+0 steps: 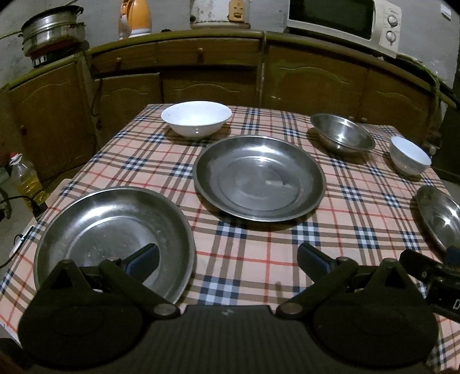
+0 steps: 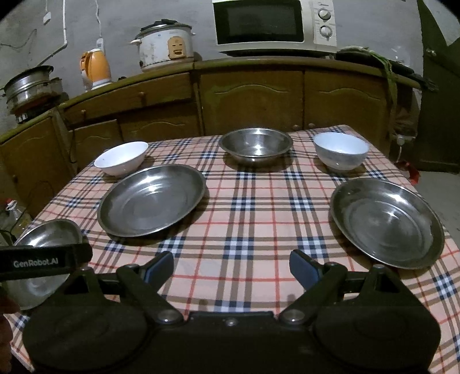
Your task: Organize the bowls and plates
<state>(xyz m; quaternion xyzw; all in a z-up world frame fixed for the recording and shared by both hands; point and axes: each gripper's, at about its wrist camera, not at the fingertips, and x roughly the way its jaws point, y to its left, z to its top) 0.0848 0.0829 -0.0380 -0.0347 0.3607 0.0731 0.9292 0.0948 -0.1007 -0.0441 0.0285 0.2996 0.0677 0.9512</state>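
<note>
On the checked tablecloth [image 1: 258, 259] lie three steel plates: one at the near left [image 1: 109, 224], one in the middle [image 1: 260, 178] and one at the right [image 2: 386, 221]. At the back stand a wide white bowl [image 1: 196, 118], a steel bowl [image 2: 256, 145] and a smaller white bowl [image 2: 340, 151]. My left gripper [image 1: 228, 256] is open, its left finger over the near-left plate's right half. My right gripper [image 2: 231, 263] is open above bare cloth between the middle and right plates. Neither holds anything.
Brown cabinets [image 2: 253, 97] run behind the table, carrying a microwave [image 2: 273, 24], a rice cooker [image 2: 164, 43], an orange kettle [image 2: 96, 69] and a steel steamer pot [image 1: 51, 28]. An oil bottle [image 1: 27, 179] stands on the floor at the left.
</note>
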